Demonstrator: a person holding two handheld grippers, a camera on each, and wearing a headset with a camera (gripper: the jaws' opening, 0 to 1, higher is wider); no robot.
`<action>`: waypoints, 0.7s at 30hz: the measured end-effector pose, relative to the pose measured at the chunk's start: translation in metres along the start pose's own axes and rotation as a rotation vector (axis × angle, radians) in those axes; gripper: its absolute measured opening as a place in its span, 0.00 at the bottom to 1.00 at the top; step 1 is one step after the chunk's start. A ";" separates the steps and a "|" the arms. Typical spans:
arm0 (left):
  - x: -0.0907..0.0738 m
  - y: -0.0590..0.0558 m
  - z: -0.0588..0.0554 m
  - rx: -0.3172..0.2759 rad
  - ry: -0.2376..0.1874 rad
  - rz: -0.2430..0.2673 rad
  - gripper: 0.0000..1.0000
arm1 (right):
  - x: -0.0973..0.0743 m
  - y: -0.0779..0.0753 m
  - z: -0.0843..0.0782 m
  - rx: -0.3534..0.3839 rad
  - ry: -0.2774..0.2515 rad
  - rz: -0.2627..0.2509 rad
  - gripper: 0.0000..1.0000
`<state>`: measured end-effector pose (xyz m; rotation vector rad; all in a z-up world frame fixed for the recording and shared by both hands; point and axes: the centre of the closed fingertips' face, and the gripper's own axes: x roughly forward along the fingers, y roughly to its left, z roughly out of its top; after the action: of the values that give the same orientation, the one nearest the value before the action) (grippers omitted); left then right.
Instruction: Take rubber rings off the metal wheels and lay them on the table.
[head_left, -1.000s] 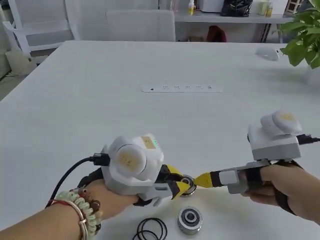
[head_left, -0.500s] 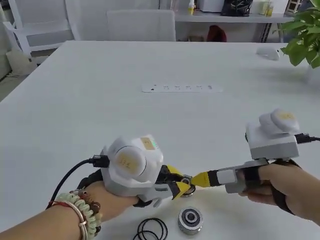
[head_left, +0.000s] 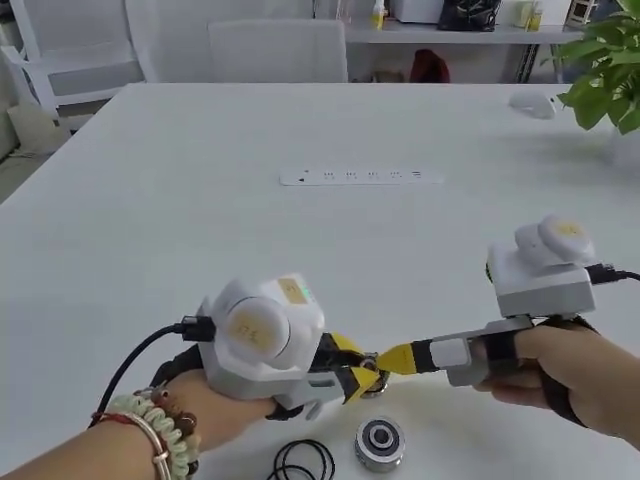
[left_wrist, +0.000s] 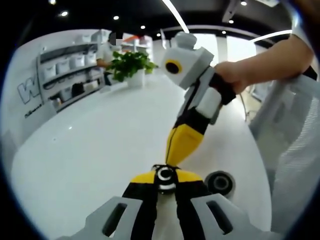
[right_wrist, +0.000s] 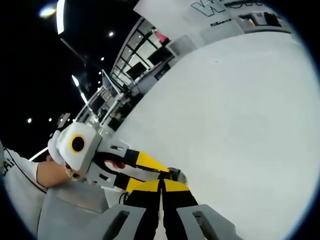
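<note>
The left gripper (head_left: 360, 376) sits low at the near edge of the white table (head_left: 200, 200). Its yellow-and-black jaws are pressed onto a small metal wheel (head_left: 373, 366), one jaw on each side. In the left gripper view the wheel (left_wrist: 165, 178) stands between the two jaw tips with its hub facing the camera.

The right gripper (head_left: 386, 361) comes in from the right, held roughly level. Its jaws are pressed together into a single yellow point. That point meets the held wheel at its rim, on the side away from the left hand (head_left: 205, 405). In the left gripper view the yellow point comes down onto the top edge of the wheel, where thin dark strands show. The pictures do not show whether a ring is caught between the right jaws. In the right gripper view the two jaws lie flat against each other, with the wheel just beyond their tips.

A second wheel (head_left: 380, 441) lies flat on the table, just below both gripper tips and apart from them. Two or three loose rubber rings (head_left: 303, 460), thin and black, overlap on the table to the left of the second wheel, under the left gripper's body.

A white power strip (head_left: 362, 177) lies farther back at the middle of the table. A green plant (head_left: 605, 60) stands at the far right corner.
</note>
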<state>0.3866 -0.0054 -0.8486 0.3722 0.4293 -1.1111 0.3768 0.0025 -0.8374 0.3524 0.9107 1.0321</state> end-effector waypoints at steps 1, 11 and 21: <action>0.000 0.000 0.000 -0.001 0.000 0.000 0.13 | 0.001 0.001 0.000 -0.008 0.004 0.000 0.00; 0.000 0.000 0.000 0.001 -0.003 0.012 0.14 | -0.001 -0.002 0.000 -0.024 0.008 -0.014 0.00; 0.000 0.000 0.000 0.001 -0.007 0.010 0.14 | -0.001 -0.002 0.002 -0.083 0.023 -0.016 0.00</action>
<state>0.3867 -0.0057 -0.8485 0.3710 0.4200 -1.1024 0.3794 0.0007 -0.8375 0.2639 0.8876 1.0576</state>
